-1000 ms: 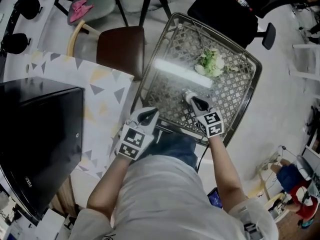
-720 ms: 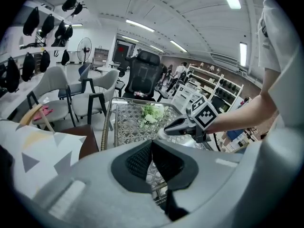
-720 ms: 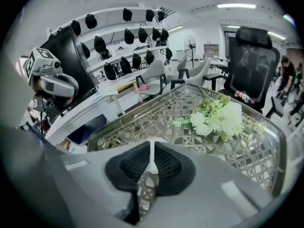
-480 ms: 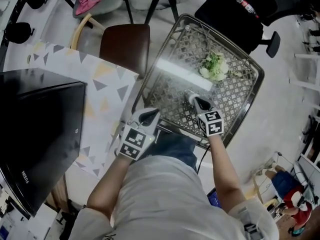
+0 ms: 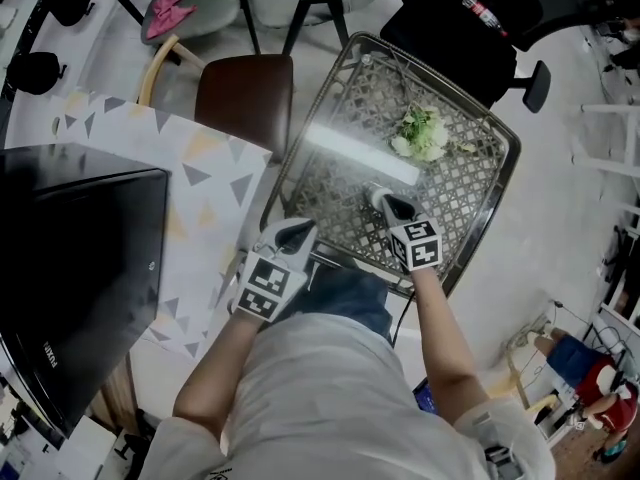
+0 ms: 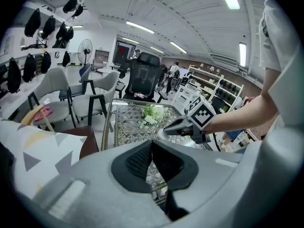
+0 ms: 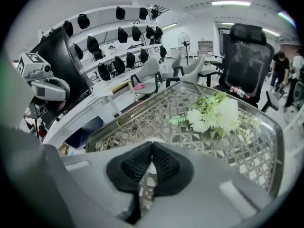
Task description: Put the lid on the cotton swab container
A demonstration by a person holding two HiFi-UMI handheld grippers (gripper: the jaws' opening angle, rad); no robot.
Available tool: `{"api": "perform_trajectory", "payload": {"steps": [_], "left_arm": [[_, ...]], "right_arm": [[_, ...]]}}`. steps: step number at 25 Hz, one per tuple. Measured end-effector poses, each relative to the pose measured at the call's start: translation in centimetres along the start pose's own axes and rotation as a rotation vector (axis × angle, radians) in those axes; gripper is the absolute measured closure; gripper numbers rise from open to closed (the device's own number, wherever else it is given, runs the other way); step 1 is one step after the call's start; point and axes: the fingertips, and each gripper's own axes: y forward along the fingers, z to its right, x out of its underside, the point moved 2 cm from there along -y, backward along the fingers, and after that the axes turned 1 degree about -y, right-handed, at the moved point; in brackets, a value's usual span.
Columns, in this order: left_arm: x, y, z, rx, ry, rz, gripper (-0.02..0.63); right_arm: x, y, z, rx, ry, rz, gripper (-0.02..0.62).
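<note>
Right gripper is over the metal-rimmed lattice table, pointing toward the middle of the top. Its own view shows the pads pressed together at the tips with only table pattern visible through the slit below them, so it is clenched on nothing I can make out.

A small pale round thing, which I take for the cotton swab container, stands on the table right at those tips. From the left gripper view the same round body sits just under the right gripper's nose. I cannot tell whether tip and container touch, or whether the lid is already seated, askew or off. No separate lid shows anywhere on the table.

Left gripper hangs at the near edge of the table, close to the person's lap, well apart from the container. Its pads are also closed tip to tip, with nothing between them.

A bunch of pale flowers lies farther back on the table, clear of the work.

Judgement on risks:
- The container looks light and the top looks smooth. A push from closed jaws that lands off-centre could skid it or tip it over.
- If the lid is only resting on top, pressing one edge could cock it sideways instead of seating it.
- Nothing braces the container, since the left gripper is too far off to steady it.
- Opening the right jaws this close could knock the container aside.
</note>
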Motion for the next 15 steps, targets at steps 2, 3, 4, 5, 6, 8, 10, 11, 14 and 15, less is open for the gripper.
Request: {"api": "perform_trajectory", "payload": {"steps": [2,3,4,5,6,8,10,11,14,15], "left_arm": [[-0.2,-0.1,0.2,0.002,0.009,0.006,0.597],[-0.4,-0.2,0.2,0.002,0.014,0.01,0.597],[-0.6,-0.3,0.3,0.001,0.017,0.013,0.597],[-0.8,-0.4,0.3,0.0,0.019,0.017,0.597],[-1.0,-0.5,0.4,0.0,0.02,0.022,0.597],[-1.4,-0.7,0.4,-0.002,0.021,0.032,0.597],[-1.7,-0.9,0.6,0.0,0.027,0.041,0.597],[-2.0,-0.9,0.7,0.003,0.033,0.046,0.597],[-2.9,-1.0,1.0,0.014,0.059,0.061,0.597],[-3.2,-1.1,1.1,0.017,0.066,0.067,0.597]], "right_arm": [[0.0,0.0,-0.1,0.007,-0.003,0.004,0.592],[-0.1,-0.1,-0.1,0.012,-0.011,0.004,0.592],[-0.2,-0.3,-0.1,0.017,-0.02,0.006,0.592],[-0.3,-0.5,-0.1,0.021,-0.027,0.008,0.592],[-0.5,-0.8,-0.1,0.025,-0.031,0.012,0.592],[-0.8,-1.6,-0.2,0.031,-0.036,0.022,0.592],[-1.1,-2.6,-0.4,0.035,-0.046,0.035,0.592],[-1.4,-3.1,-0.5,0.038,-0.052,0.044,0.592],[-2.5,-4.9,-1.0,0.046,-0.058,0.081,0.592],[-2.9,-5.6,-1.1,0.05,-0.057,0.095,0.592]]}}
